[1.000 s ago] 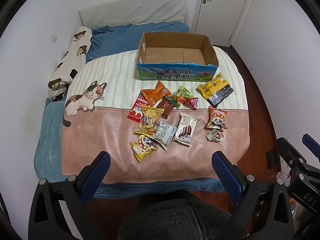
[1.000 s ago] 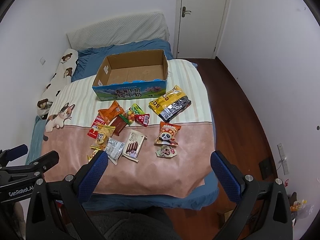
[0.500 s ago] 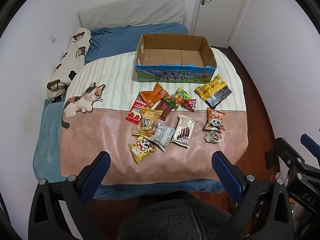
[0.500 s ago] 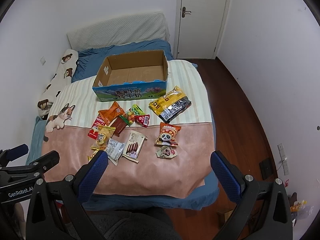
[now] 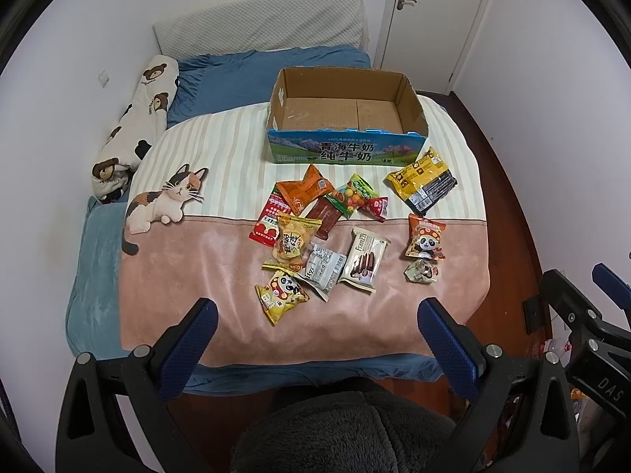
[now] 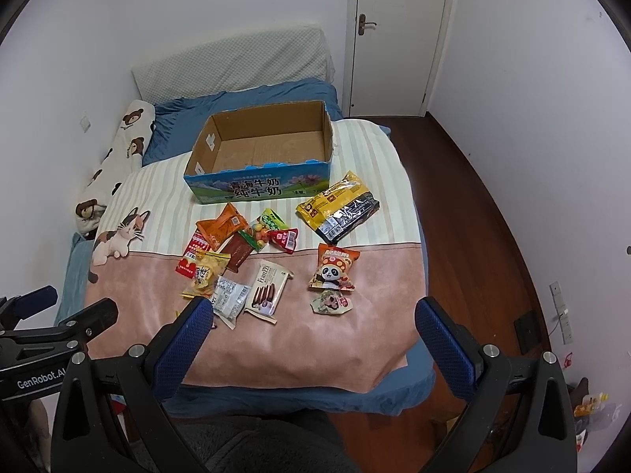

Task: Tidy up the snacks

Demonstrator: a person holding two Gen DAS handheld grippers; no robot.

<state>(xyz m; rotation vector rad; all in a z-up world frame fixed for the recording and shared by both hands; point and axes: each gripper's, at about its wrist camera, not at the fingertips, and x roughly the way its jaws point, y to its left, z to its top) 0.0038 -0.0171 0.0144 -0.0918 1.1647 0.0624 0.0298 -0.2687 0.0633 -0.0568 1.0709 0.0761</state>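
Overhead, both tongs hang released and empty above the near edge of the bed [image 5: 165, 315]. Snack packets lie scattered ahead of them; the open cardboard box [image 5: 347, 149] stands beyond, at the far side. The yellow panda packet [image 5: 280, 295] lies nearest the left gripper [image 5: 315, 317], just ahead and slightly left of its gap. The small crumpled packet [image 6: 330, 302] lies nearest the right gripper [image 6: 313, 317], just ahead. Each hand probably takes its own near packet first.

Yellow panda packet [image 6: 179, 312] being hidden behind right gripper finger [image 6: 181, 345] | left gripper [image 6: 51, 317] being cut off at frame edge
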